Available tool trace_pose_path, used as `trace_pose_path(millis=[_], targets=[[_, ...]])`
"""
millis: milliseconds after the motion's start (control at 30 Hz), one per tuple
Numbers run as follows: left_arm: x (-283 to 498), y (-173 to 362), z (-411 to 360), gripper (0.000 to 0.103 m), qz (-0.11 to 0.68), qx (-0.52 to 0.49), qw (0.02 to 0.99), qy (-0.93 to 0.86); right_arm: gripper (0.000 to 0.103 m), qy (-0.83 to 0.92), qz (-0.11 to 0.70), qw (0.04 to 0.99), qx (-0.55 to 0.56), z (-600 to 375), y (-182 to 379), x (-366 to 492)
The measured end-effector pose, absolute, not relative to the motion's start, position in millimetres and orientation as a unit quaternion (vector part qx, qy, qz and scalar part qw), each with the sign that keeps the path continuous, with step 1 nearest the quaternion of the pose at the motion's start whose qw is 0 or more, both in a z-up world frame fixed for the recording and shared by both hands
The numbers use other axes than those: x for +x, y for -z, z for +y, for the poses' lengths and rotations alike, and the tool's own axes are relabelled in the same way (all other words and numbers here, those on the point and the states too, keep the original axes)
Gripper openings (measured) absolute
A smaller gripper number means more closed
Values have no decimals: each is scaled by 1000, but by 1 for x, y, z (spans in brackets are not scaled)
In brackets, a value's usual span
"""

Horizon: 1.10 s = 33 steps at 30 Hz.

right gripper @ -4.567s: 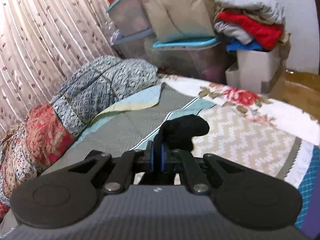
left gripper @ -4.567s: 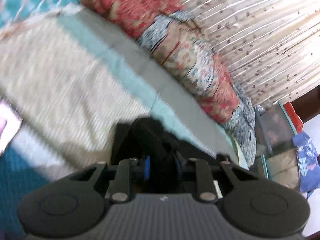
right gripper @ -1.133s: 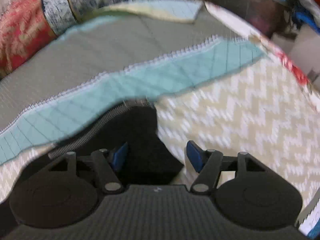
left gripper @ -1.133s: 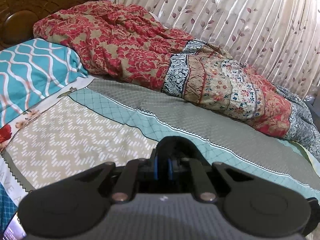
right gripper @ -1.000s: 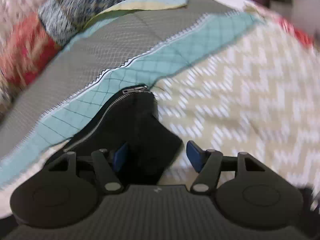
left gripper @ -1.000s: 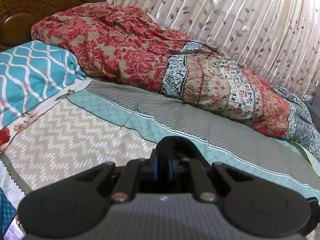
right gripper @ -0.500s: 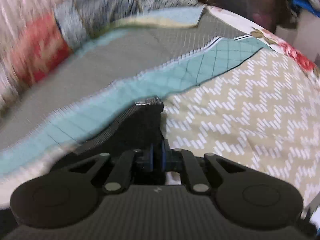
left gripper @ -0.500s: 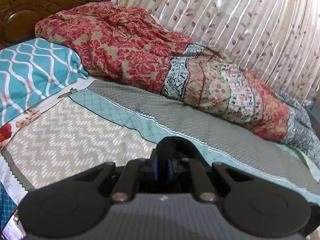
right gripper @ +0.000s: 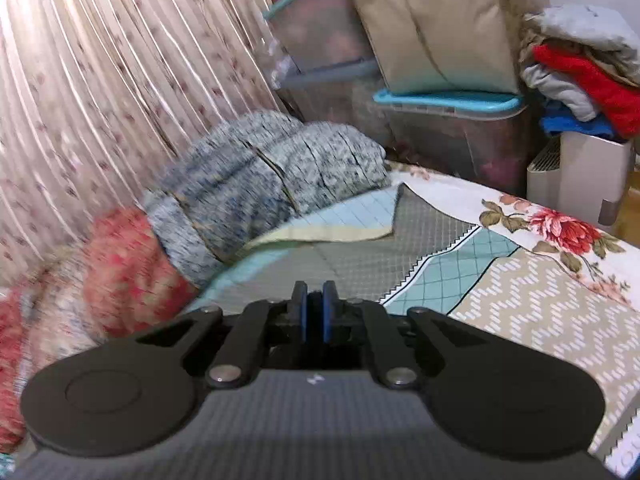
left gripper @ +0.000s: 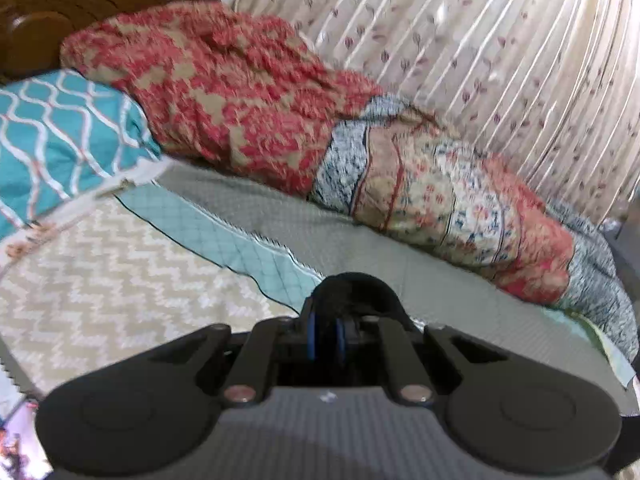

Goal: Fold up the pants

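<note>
Left gripper [left gripper: 325, 338]: jaws closed on a bunched fold of the black pants [left gripper: 352, 290], which humps up just past the blue pads.
Right gripper [right gripper: 315, 316]: jaws pressed together; dark material sits between the pads, but whether it is the pants cannot be told from this view.
Pants: held at the left gripper over the bed [left gripper: 120, 280]; the rest hangs out of sight below both cameras.
Risk: a thin pinch of slack cloth could slip free if the two grippers pull apart unevenly, leaving the fold crooked.
Second risk: the hidden hanging part may drag and bunch on the bedspread.
Surroundings: a rolled quilt [left gripper: 440, 200] along the curtain [left gripper: 500, 60], a teal pillow [left gripper: 60, 140], storage bins [right gripper: 448, 120] and stacked clothes [right gripper: 580, 80] beyond the bed's foot.
In the way: the quilt narrows the flat space for laying the pants down.
</note>
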State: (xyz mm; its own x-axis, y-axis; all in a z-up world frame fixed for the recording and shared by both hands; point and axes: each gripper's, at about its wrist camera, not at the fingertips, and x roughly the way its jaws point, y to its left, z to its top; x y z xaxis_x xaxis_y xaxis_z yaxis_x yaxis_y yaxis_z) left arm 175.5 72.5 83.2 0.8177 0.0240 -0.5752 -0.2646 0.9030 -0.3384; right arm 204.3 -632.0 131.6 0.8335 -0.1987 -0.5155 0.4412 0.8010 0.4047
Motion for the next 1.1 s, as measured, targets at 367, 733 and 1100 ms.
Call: trace_pose_path(millis=[367, 733, 1100], targets=[[155, -87, 77, 9, 289, -234, 927, -54, 10, 168, 206, 911, 315, -648, -128, 197], [6, -81, 76, 9, 317, -232, 919, -15, 10, 240, 189, 889, 341, -661, -99, -21], [-76, -27, 60, 30, 407, -229, 884, 7, 43, 418, 258, 799, 348, -680, -13, -101]])
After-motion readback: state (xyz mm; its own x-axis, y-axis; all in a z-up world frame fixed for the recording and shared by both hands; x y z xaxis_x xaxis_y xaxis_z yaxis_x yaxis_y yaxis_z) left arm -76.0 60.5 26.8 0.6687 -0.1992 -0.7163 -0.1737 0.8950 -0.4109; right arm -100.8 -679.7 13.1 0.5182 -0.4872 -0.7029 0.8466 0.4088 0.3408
